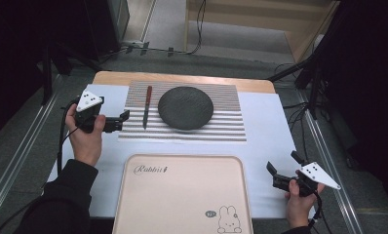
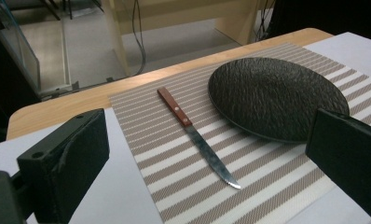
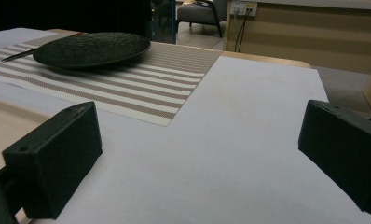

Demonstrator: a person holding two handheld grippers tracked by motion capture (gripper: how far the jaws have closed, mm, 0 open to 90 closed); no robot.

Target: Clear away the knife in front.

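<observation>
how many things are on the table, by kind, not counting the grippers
knife: 1
plate: 1
striped placemat: 1
pink tray: 1
total: 4

right gripper [image 3: 197, 163] fingers wide apart, empty | dark plate [image 3: 92, 48] on striped mat [image 3: 141, 88] | white table cover [image 3: 249, 140]

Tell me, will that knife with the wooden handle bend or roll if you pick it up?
The knife looks stiff, with a metal blade, so it probably won't bend. It lies flat on the striped mat, so rolling seems unlikely. Being thin and low, it may slip between the left gripper jaws.
</observation>
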